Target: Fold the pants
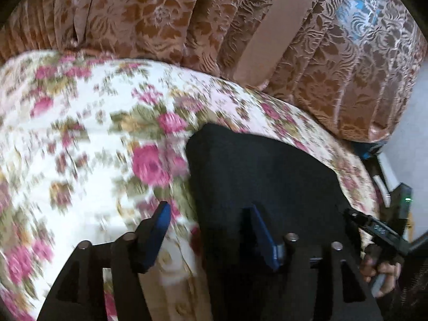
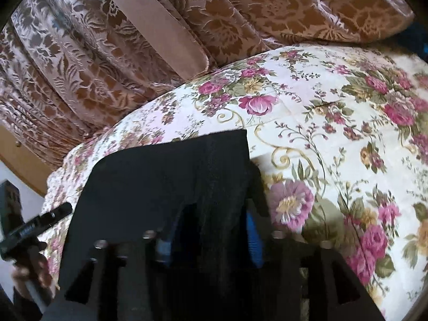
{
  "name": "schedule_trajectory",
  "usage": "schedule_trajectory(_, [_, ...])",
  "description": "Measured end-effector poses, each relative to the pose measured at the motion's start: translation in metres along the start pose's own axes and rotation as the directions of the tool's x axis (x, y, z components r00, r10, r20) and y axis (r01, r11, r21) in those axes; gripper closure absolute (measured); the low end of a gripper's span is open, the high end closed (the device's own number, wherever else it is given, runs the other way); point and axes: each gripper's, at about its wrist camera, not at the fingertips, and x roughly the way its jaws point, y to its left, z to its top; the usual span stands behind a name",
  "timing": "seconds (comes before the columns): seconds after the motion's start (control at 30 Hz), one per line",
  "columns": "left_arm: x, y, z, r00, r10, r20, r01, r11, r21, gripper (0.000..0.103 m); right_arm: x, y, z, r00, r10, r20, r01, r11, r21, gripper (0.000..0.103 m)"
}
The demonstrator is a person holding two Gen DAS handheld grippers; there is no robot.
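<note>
The black pants [image 1: 267, 174] lie folded into a flat block near the edge of a floral bedspread [image 1: 80, 133]. My left gripper [image 1: 211, 230] hangs open over the block's left edge. Its left finger is above the bedspread, its right finger above the black cloth, and nothing is between them. In the right wrist view the pants [image 2: 165, 174] fill the lower middle. My right gripper [image 2: 210, 243] stands open, its blue pads [image 2: 254, 240] apart. A raised fold of the black cloth sits loosely between them.
A brown floral curtain [image 2: 80, 67] hangs right behind the bed. The bedspread [image 2: 321, 133] stretches wide to the right of the pants. A person's hand [image 1: 379, 267] holds the other tool at the bed's edge. A wooden panel [image 2: 21, 160] stands at far left.
</note>
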Motion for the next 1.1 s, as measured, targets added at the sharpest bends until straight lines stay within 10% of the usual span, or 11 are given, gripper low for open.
schedule_trajectory(0.37, [-0.002,-0.036,-0.030,0.999,0.037,-0.014,-0.034,0.980,0.195,0.023,0.004,-0.030,-0.025,0.994,0.083,-0.075,-0.075,0.992,0.105,0.028])
schedule_trajectory(1.1, [0.034,-0.022,-0.006,0.990,-0.094,-0.108,0.111,0.981,0.161,0.021,0.039,-0.040,-0.008,0.939,0.292,-0.184,-0.275,0.955,0.113,0.031])
